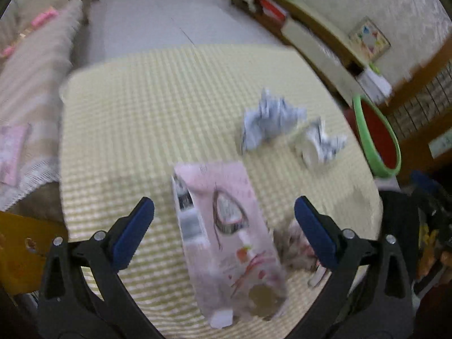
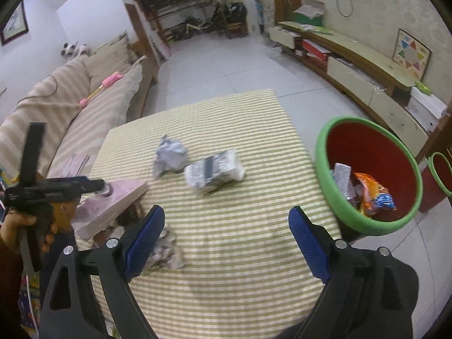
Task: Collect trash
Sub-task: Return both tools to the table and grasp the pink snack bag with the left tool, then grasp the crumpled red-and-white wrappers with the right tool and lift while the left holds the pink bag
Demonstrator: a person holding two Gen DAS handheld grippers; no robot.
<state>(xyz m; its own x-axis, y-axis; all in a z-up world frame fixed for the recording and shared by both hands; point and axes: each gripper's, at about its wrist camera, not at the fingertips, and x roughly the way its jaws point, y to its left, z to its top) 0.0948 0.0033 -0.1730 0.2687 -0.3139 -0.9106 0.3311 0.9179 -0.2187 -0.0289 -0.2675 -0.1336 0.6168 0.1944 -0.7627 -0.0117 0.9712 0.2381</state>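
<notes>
My left gripper (image 1: pixel 223 202) hangs open over a pink carton (image 1: pixel 226 234) on the striped table; its blue pads stand wide on either side and do not touch the carton. Two crumpled paper balls (image 1: pixel 271 121) lie further right, and a small crumpled scrap (image 1: pixel 293 243) sits by the right finger. In the right wrist view my right gripper (image 2: pixel 226 210) is open and empty above the table. Ahead of it lie a grey paper ball (image 2: pixel 169 158) and a crumpled white packet (image 2: pixel 214 172). A scrap (image 2: pixel 166 248) lies beside its left finger. The carton (image 2: pixel 113 203) sits tilted under the left gripper (image 2: pixel 96 185).
A red bin with a green rim (image 2: pixel 333 197) stands off the table's right edge and holds wrappers (image 2: pixel 370 195). A second bin (image 2: pixel 440 175) is behind it. A striped sofa (image 2: pixel 70 107) runs along the left. A low cabinet (image 2: pixel 367 84) lines the right wall.
</notes>
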